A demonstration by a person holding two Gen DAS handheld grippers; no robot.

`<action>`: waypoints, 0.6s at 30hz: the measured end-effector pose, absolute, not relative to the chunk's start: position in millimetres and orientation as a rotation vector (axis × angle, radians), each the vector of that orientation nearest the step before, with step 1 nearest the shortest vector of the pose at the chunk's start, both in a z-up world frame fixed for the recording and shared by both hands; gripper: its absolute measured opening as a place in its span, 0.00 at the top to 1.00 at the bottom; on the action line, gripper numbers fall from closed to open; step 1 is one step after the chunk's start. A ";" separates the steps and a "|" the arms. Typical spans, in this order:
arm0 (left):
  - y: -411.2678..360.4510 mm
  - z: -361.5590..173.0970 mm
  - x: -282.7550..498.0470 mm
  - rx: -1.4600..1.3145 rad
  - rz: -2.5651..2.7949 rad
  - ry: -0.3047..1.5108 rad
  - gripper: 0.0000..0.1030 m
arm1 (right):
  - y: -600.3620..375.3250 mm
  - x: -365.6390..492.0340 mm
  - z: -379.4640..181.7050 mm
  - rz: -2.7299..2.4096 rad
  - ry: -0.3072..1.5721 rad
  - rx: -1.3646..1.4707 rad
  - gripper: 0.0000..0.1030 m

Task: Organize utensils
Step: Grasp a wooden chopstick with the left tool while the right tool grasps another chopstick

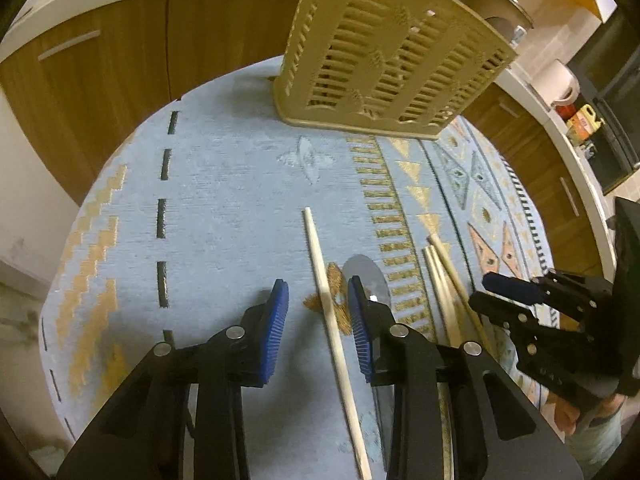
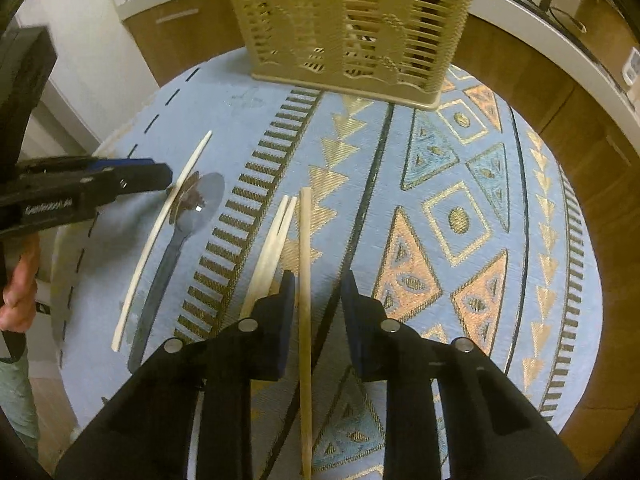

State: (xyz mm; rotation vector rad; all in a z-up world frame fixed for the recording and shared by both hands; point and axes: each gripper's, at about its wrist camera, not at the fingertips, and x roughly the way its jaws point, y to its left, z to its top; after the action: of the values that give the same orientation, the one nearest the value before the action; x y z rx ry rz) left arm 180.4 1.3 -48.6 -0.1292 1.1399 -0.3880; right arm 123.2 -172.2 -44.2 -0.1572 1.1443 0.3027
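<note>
A beige slotted utensil basket point(image 1: 392, 60) point(image 2: 352, 20) stands at the far side of the round table. My left gripper point(image 1: 316, 292) is open, low over the cloth, with a pale chopstick point(image 1: 320, 260) point(image 2: 160, 240) lying between its fingers, untouched by the pads. A metal spoon point(image 1: 366, 276) point(image 2: 192, 216) lies partly under that chopstick and behind the right finger. My right gripper point(image 2: 318, 280) is open astride a darker chopstick point(image 2: 305, 260) point(image 1: 452, 264), close to its left pad. Two pale chopsticks point(image 2: 276, 232) point(image 1: 440, 280) lie just left of it.
A light blue patterned cloth point(image 1: 220, 200) point(image 2: 500, 160) covers the table. Wooden cabinets point(image 1: 100, 80) under a white counter ring it. A paper towel roll point(image 1: 560, 80) and a jar point(image 1: 500, 4) stand on the counter. A person's hand point(image 2: 20, 280) holds the left tool.
</note>
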 end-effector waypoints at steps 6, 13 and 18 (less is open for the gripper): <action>-14.9 -53.9 189.2 -0.076 -0.366 1.155 0.74 | -162.8 124.9 -49.6 0.292 1.151 -0.211 0.87; -38.3 -52.8 192.4 0.051 -0.320 1.141 0.79 | -157.9 134.9 -55.1 0.288 1.160 -0.233 0.87; -38.5 -53.7 193.1 0.101 -0.288 1.122 0.94 | -152.6 130.3 -54.7 0.276 1.152 -0.255 0.95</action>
State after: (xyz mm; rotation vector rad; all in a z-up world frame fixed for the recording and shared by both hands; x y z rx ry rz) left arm 193.1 -38.5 -53.7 0.1011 1.1217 -0.2884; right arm 130.3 -152.6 -54.7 -0.2552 1.1522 0.2759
